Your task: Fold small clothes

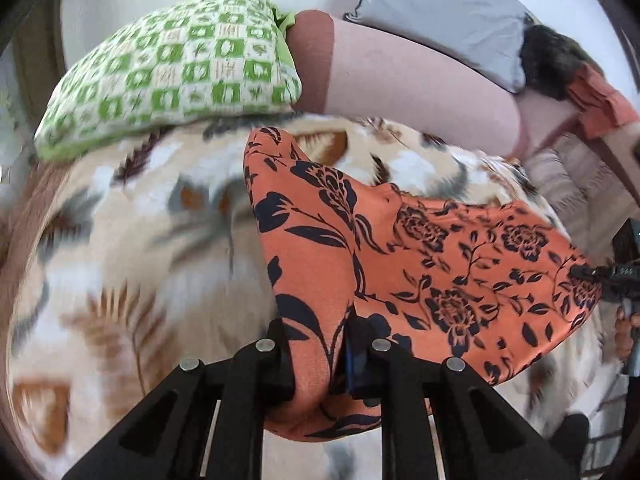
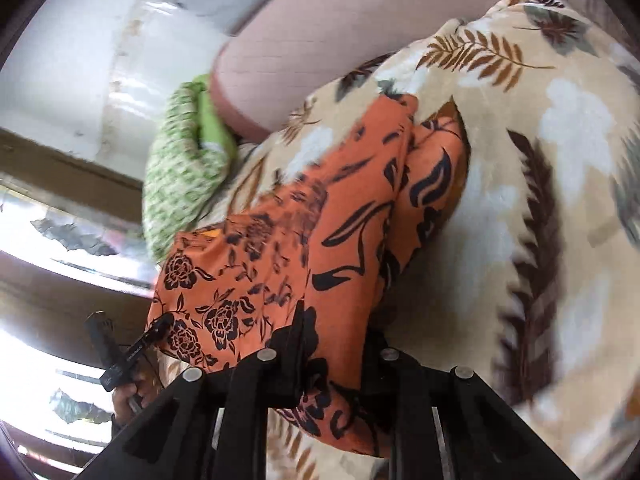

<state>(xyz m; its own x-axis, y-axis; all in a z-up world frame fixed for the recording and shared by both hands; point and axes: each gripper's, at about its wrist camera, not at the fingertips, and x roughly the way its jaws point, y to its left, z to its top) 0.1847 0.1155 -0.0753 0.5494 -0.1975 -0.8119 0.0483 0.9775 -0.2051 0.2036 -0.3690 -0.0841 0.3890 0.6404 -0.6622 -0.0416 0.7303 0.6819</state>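
Orange cloth point(image 1: 460, 264) with a dark flower print lies partly lifted over a bed covered by a cream blanket point(image 1: 132, 248) printed with brown and grey leaves.

Left side: a green-and-white checked pillow point(image 1: 180, 68) rests on the blanket, touching a pink bolster point(image 1: 400, 92) behind it. A grey pillow point(image 1: 440, 12) lies further back against the bolster.

Left claw point(image 1: 320, 356): pressed together on the cloth. A fold of the fabric is pinched between the two black fingers point(image 1: 280, 360) and rises from them in a narrow ridge toward the bolster. The remaining cloth spreads flat to the right across the blanket.

Right claw point(image 2: 338, 364): pressed together on the cloth. In the right wrist view, the orange cloth point(image 2: 320, 240) passes between the black fingers point(image 2: 292, 364) and hangs in a bunched column above the cream blanket point(image 2: 520, 160). The left claw point(image 2: 158, 330) appears at the far edge of the fabric, gripping it, with the person's hand point(image 2: 128, 396) below it.

In the left wrist view, the right claw point(image 1: 588, 272) grips the cloth's right edge. Both views show motion blur.

The green-and-white checked pillow point(image 2: 176, 184) and pink bolster point(image 2: 320, 48) sit beyond the cloth in the right wrist view.
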